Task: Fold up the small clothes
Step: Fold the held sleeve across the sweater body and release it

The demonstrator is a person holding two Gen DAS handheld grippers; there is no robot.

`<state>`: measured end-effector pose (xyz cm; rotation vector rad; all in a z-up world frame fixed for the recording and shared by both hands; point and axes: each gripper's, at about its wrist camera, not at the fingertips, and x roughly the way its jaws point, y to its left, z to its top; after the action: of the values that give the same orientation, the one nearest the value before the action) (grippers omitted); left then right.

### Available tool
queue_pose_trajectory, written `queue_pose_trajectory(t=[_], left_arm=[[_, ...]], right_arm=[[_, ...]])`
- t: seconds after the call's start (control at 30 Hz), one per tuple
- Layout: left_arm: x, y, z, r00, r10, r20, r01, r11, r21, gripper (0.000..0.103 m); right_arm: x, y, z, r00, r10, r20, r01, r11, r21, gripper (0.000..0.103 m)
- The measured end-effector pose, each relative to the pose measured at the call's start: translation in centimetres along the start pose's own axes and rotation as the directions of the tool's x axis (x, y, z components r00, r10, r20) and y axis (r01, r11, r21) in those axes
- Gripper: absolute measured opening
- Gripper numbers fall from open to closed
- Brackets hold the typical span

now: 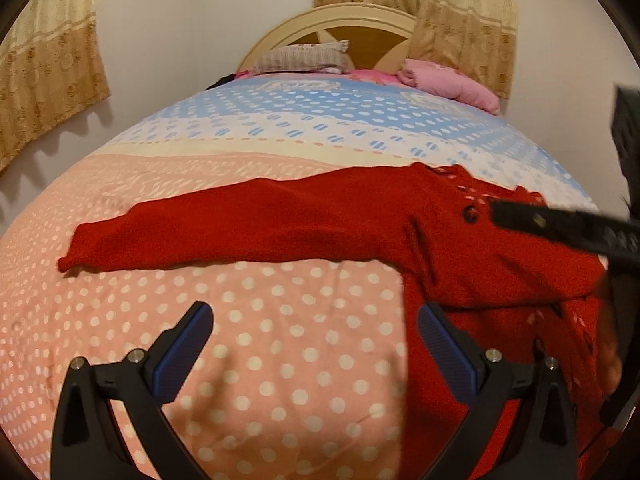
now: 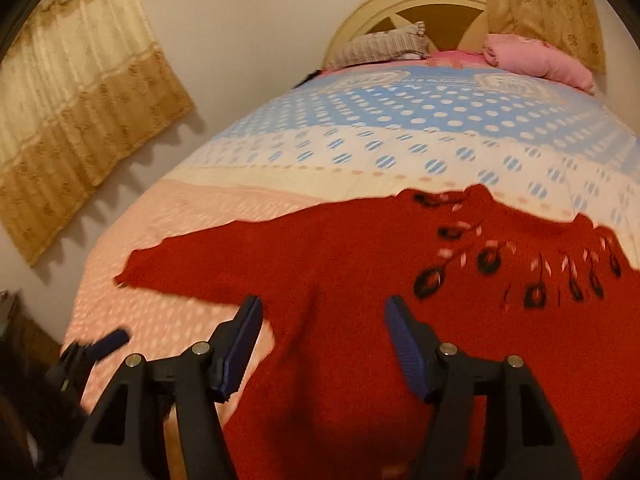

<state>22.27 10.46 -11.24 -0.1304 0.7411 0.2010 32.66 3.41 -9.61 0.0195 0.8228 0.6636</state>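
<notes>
A red knitted sweater (image 1: 312,224) with dark flower embroidery lies spread on the bed, one sleeve stretched out to the left. It also fills the near part of the right wrist view (image 2: 352,288). My left gripper (image 1: 316,316) is open and empty above the bedspread, just left of the sweater's body. My right gripper (image 2: 324,308) is open and empty, hovering over the sweater near the armpit. The right gripper also shows as a blurred dark bar at the right edge of the left wrist view (image 1: 560,228), over the sweater's chest.
The bed has a pink and blue polka-dot bedspread (image 1: 280,344). Pillows (image 1: 304,56) and a pink cushion (image 1: 452,80) lie at the headboard (image 1: 344,20). Curtains (image 1: 44,88) hang on the wall at the left and behind the headboard.
</notes>
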Motion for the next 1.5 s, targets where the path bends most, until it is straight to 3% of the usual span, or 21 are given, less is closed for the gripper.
queue_pose_trajectory(t=[0.13,0.23,0.37,0.5,0.73,0.77,0.83,0.87,0.9,1.1,1.23,1.43,1.5], left_arm=[[-0.1,-1.3,-0.3,0.999,-0.040,-0.002,0.040,0.999,0.026,0.103],[-0.2,-2.2,-0.4,0.999,-0.031,0.005,0.031,0.999,0.042,0.103],[0.6,-3.4,1.0,1.000,0.013,0.022,-0.015,0.996,0.088,0.103],[1.4,-4.3,2.5,1.000,-0.014,0.019,0.012,0.994,0.111,0.101],[4.7,-5.0,2.3,0.986,-0.138,-0.095,0.143,0.989,0.046,0.060],[5.0,-5.2,2.0,0.982,-0.153,-0.109,0.157,0.987,0.033,0.051],[5.6,-5.5,1.6,0.975,-0.182,-0.130,0.185,0.983,0.017,0.023],[5.9,-5.8,1.4,0.974,-0.183,-0.133,0.187,0.982,0.022,0.013],[5.7,-5.9,1.2,0.977,-0.182,-0.113,0.186,0.982,0.027,0.009],[4.0,-5.2,1.4,0.988,-0.149,-0.036,0.149,0.988,0.025,0.008],[4.0,-4.7,1.1,0.991,-0.130,-0.041,0.131,0.991,0.020,0.006],[4.4,-3.8,0.8,0.998,-0.063,-0.032,0.063,0.998,0.006,0.002],[4.6,-3.1,0.9,0.996,-0.078,-0.031,0.078,0.997,-0.022,0.001]], right_arm=[[-5.0,-3.3,-2.6,0.994,-0.103,0.041,0.104,0.994,-0.022,0.065],[-8.4,-6.5,-4.3,0.968,-0.243,0.068,0.245,0.969,-0.020,0.065],[-12.1,-12.9,-5.4,0.946,-0.317,0.071,0.304,0.941,0.152,0.065],[-14.1,-16.3,-6.7,0.930,-0.361,0.071,0.330,0.903,0.276,0.065],[-11.6,-14.0,-10.0,0.938,-0.342,0.053,0.328,0.927,0.181,0.065],[-10.9,-13.6,-10.3,0.939,-0.340,0.048,0.328,0.930,0.165,0.065],[-10.5,-13.0,-11.3,0.940,-0.338,0.043,0.328,0.933,0.147,0.065],[-10.1,-12.8,-11.6,0.940,-0.339,0.041,0.330,0.934,0.138,0.065],[-9.9,-12.7,-11.9,0.939,-0.343,0.033,0.336,0.933,0.132,0.065],[-10.9,-13.7,-12.6,0.947,-0.316,0.055,0.301,0.935,0.185,0.065],[-11.4,-14.3,-12.9,0.951,-0.303,0.065,0.282,0.934,0.220,0.065],[-13.1,-14.4,-12.5,0.936,-0.335,0.109,0.305,0.925,0.226,0.065],[-13.7,-14.8,-11.7,0.933,-0.340,0.120,0.306,0.922,0.235,0.065]])
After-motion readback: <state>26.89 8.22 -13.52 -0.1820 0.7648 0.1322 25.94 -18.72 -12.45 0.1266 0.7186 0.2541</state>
